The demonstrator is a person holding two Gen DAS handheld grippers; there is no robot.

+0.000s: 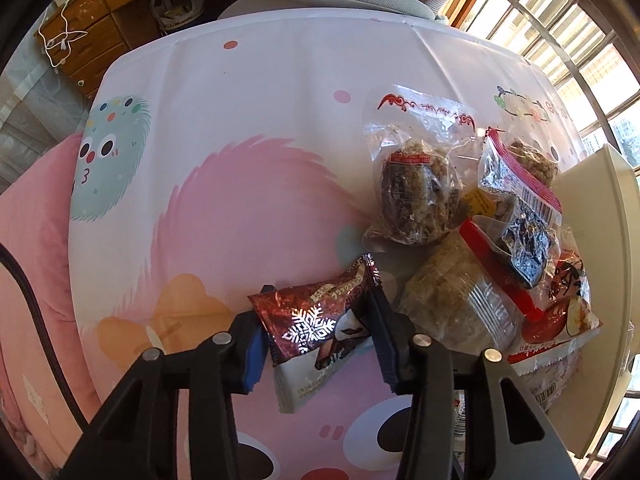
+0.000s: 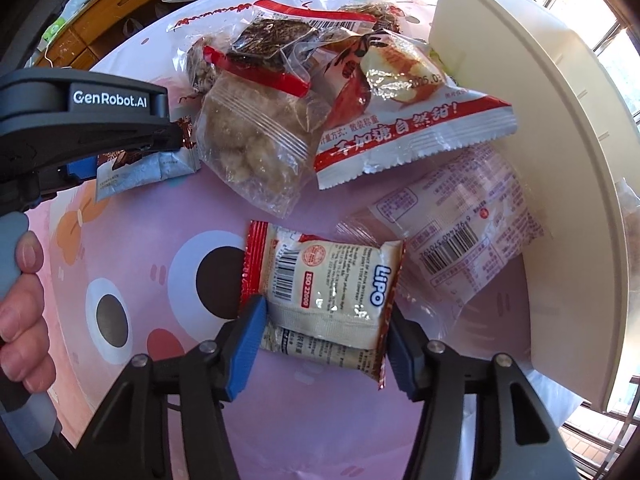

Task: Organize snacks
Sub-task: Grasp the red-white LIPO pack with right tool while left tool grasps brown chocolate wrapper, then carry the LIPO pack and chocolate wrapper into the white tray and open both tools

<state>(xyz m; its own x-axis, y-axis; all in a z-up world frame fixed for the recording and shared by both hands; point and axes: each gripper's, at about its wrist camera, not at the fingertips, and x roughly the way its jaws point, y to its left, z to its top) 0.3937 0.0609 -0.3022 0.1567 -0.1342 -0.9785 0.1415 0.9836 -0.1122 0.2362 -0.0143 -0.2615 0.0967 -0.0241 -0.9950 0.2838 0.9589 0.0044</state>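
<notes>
A: Left gripper: jaws closed in on the dark-red snowflake wrapper, one pad on each long side. The packet spans the gap and its white end pokes out toward the camera, below the pads.

B: Handling?

A: Judged light and soft. The foil film looks slippery and the contents probably crush, so a light squeeze across the filled middle, not on the crimped ends.

B: Right gripper?

A: Jaws about packet-width apart, pads touching both short sides of the LiPO packet; grip looks taken. A second cream packet sits under it between the jaws, and whether it is clamped too cannot be told.

B: Risk?

A: The glossy film may slide. The loose pile of clear bags lies ahead of the jaws on the counter, and the white bin stands to their right.
</notes>
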